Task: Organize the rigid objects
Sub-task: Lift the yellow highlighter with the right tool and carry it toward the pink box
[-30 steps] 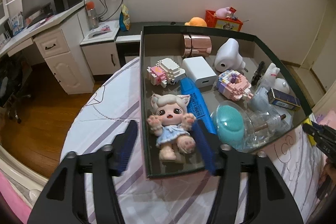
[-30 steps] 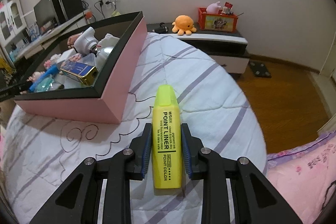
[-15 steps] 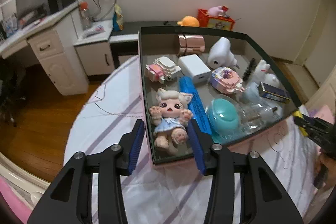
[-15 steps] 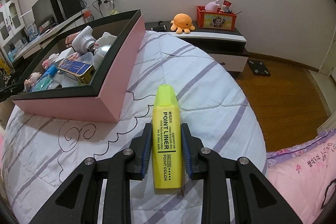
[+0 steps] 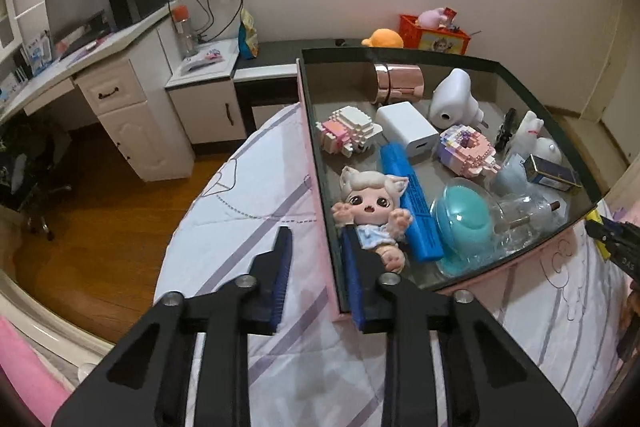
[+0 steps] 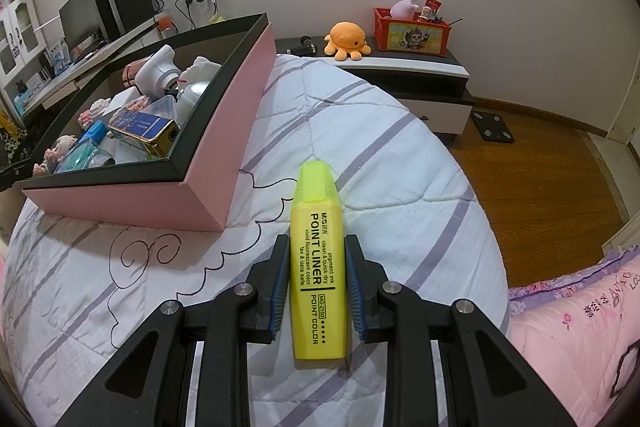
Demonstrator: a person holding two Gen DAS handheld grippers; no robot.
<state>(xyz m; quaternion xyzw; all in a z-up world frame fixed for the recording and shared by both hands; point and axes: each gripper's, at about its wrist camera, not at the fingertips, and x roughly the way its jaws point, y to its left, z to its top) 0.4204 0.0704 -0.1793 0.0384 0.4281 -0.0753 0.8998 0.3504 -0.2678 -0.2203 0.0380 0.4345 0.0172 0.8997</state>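
Holding yellow marker (image 6: 319, 259) tight, right gripper (image 6: 316, 283) was beside box (image 6: 224, 131); box nearly full. Left gripper (image 5: 316, 279) jaws wide, straddling box wall.

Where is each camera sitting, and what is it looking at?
Left wrist: sits on the left gripper, looks down over the near-left corner of the box of toys on the bed; its open jaws straddle the box wall.
Right wrist: sits on the right gripper, looks across the bed toward the far wall; its jaws are shut on a yellow highlighter.
Shared: both see the box, the orange plush and the red crate.
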